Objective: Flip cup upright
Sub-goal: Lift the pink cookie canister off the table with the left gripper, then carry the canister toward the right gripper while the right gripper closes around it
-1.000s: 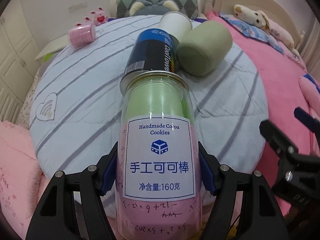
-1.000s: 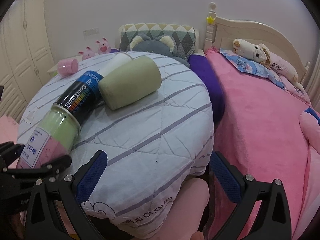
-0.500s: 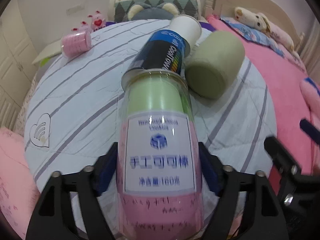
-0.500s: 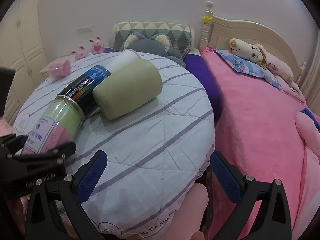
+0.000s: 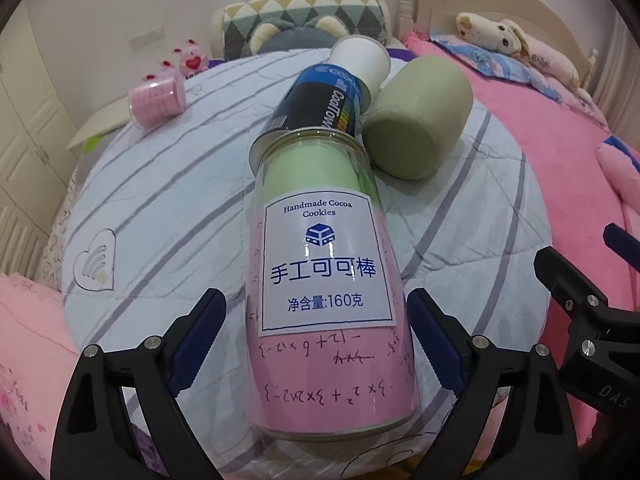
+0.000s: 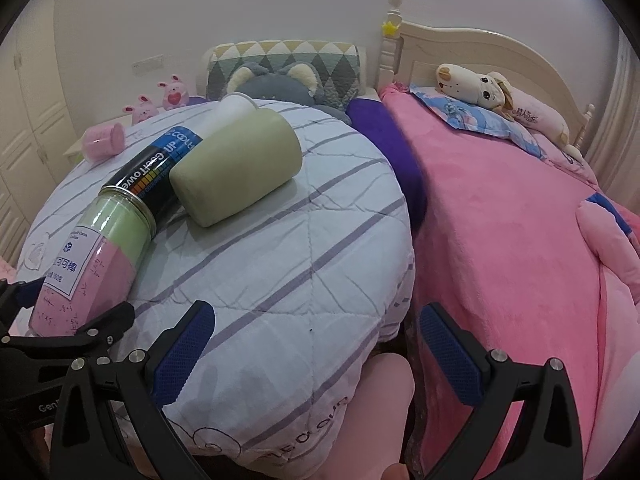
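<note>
A clear cookie jar point(image 5: 324, 264) with green and pink filling and a white label lies on its side on the round quilted cushion point(image 5: 160, 208). My left gripper point(image 5: 318, 344) is open, one finger on each side of the jar's lower end with small gaps. The jar also shows in the right wrist view point(image 6: 92, 264). A green cup point(image 6: 236, 170) lies on its side beside a black and blue can point(image 6: 154, 172). My right gripper point(image 6: 314, 344) is open and empty over the cushion's front right edge.
A small pink cup point(image 5: 158, 100) lies on its side at the cushion's far left. A pink bed point(image 6: 520, 240) with plush toys stands to the right. A patterned pillow point(image 6: 288, 66) is at the back. White cupboards point(image 5: 24, 152) stand left.
My left gripper's fingers have spread a little from the jar and pulled back slightly. The jar rests on the cushion. The right gripper shifted slightly, staying open.
</note>
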Demonstrator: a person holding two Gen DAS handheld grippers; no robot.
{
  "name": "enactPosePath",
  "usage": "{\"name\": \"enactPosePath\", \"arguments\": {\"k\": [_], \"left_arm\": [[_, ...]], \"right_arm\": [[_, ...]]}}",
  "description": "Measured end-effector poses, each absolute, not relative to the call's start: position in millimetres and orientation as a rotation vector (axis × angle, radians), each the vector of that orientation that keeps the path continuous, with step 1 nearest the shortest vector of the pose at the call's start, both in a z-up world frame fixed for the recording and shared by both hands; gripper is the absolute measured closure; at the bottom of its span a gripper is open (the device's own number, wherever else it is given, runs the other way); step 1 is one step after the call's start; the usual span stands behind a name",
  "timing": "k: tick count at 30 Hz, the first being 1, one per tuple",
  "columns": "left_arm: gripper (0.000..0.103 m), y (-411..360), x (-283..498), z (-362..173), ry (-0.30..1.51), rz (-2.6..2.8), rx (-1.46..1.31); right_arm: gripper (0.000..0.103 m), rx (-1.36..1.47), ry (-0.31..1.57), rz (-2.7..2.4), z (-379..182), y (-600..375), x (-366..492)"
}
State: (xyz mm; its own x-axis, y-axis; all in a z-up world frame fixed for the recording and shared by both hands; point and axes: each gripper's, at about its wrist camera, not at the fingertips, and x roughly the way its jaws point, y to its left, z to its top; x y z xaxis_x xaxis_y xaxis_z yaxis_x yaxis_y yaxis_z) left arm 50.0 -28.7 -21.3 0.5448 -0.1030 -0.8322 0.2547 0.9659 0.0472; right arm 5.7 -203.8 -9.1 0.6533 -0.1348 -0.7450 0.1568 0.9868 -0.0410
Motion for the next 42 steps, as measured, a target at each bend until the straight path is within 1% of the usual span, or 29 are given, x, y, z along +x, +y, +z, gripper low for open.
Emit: {"name": "enactPosePath", "arguments": {"k": [9,11,18,29,32,42], "left_arm": [[0.009,-28.9,40.9,-13.0,0.941,-0.227,0.179],[0.008,-28.5,36.5,-8.8,0.925,-0.23,0.179],[0.007,-23.5,25.4,0.2,0.891,-0.242,0.191],[0.006,-10.4,4.7,22.7,0.8,-0.27,0.281],[0.003,-1.2,5.2,28.5,0.773,-0.273,0.292],[0.003,39.1,29.4,35.7,0.774,-0.26,0.287]], "right_arm": [[0.0,0.037,0.83,-0.19,-2.4,-208.4,-3.3],[0.0,0.031,0.823,-0.192,-0.4,-208.1,-6.4],[0.0,0.026,0.776,-0.213,10.4,-202.3,-20.7],[0.0,0.067,0.739,-0.195,22.8,-188.7,-34.2],[0.0,0.07,0.73,-0.189,28.2,-179.8,-32.0],[0.0,0.046,0.75,-0.156,32.8,-143.9,-4.7]]}}
